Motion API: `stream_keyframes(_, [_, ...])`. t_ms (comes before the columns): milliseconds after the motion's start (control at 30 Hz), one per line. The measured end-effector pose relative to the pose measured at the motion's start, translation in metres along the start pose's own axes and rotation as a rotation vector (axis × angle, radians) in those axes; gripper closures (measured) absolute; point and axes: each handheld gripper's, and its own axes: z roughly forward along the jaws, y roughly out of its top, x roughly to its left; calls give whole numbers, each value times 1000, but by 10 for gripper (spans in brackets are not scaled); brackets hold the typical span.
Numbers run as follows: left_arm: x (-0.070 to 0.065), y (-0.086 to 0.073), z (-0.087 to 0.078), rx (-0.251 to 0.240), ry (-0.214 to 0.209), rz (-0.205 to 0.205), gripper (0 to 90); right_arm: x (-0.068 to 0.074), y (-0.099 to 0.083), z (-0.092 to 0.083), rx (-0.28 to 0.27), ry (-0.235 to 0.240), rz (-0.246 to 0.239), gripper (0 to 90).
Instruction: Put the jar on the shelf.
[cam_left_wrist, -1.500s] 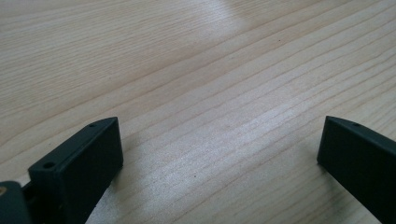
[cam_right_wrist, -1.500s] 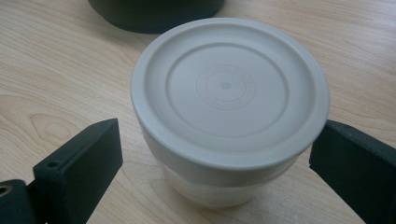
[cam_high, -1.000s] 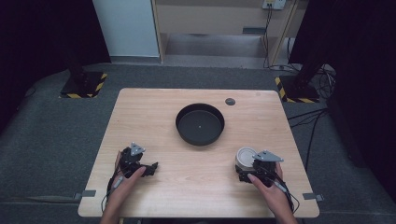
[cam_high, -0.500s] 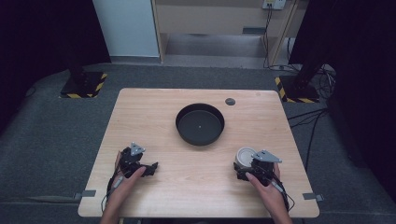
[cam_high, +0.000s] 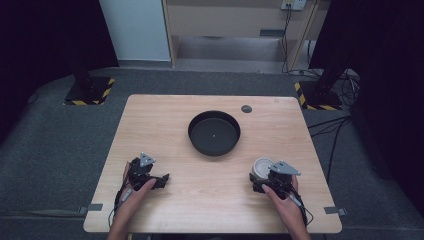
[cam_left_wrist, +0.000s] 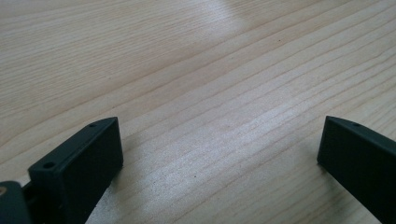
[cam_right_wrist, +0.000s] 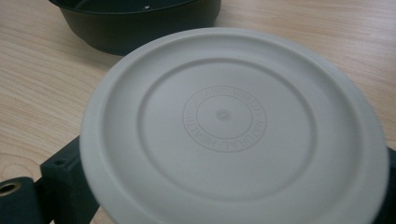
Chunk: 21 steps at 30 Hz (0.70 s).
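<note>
Desk (cam_high: 165, 125): pale wood, grain running across; carries everything below.
Black bowl (cam_high: 214, 132): round, dark, at mid-desk, well ahead of both hands; front wall seen close in the right gripper view (cam_right_wrist: 140, 28), just past the lid.
Right forearm and hand (cam_high: 282, 200): comes in from the bottom right edge, angled up and slightly leftward, fingers wrapped over the tool body, grey three-cornered plate on top.
Left forearm and hand (cam_high: 134, 194): comes in from the bottom left, angled up and to the right, gripping the tool from behind, low on the desk.
White lid (cam_high: 262, 166): round, ringed, faint raised lettering around the centre; at the right front of the desk, between the bowl and the right hand, near side tucked under the tool; large in the right gripper view (cam_right_wrist: 229, 126).
Right tongs (cam_high: 264, 176): jaws standing on either side of the lid, left jaw against its rim in the right gripper view; gripping the lid.
Left tongs (cam_high: 161, 181): spread wide, bare wood between the jaws in the left gripper view (cam_left_wrist: 219, 144); pointing right along the desk, well apart from bowl and lid.
Small dark disc (cam_high: 246, 108): flat on the desk, beyond the bowl, toward the far right.
</note>
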Motion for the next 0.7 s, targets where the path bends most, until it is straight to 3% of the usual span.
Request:
stream_keyframes(267, [0, 0, 0, 0, 0, 0, 0, 0, -2, 3, -3, -5, 13, 88])
stream_keyframes(500, [0, 0, 0, 0, 0, 0, 0, 1, -2, 2, -6, -17, -9, 98])
stream_keyframes(700, [0, 0, 0, 0, 0, 1, 0, 4, 11, -7, -36, -28, -18, 98])
